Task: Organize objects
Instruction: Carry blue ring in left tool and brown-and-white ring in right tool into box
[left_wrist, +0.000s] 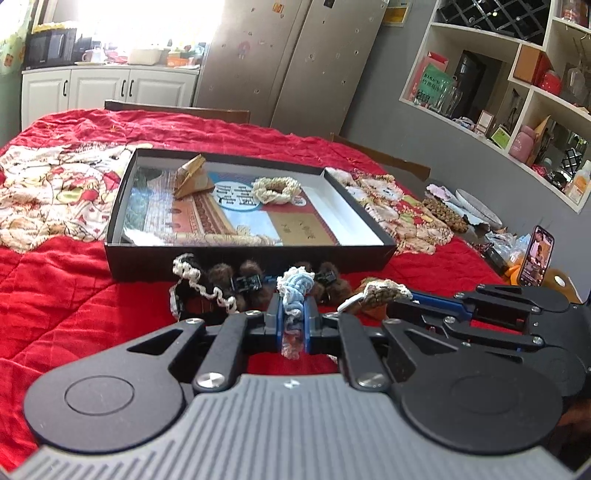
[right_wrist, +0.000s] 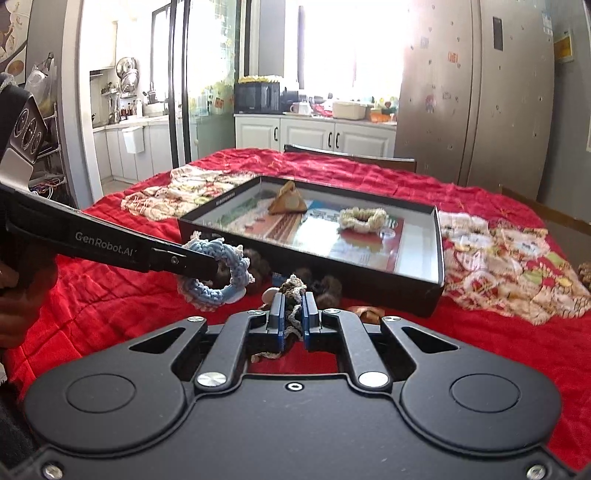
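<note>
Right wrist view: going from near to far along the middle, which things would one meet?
Right gripper holding a brown crochet piece → black box → cream crochet ring → white cabinets.

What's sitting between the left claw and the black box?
Brown furry hair clips and a cream crocheted scrunchie on the red quilt, per the left wrist view.

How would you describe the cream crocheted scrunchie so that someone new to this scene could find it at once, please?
Start at the red quilt covering the table, then find the shallow black box lying open on it. Inside, on the printed sheet, the cream scrunchie lies right of a brown wedge-shaped item; it is the only pale frilly ring in the box, and no claw holds it.
</note>
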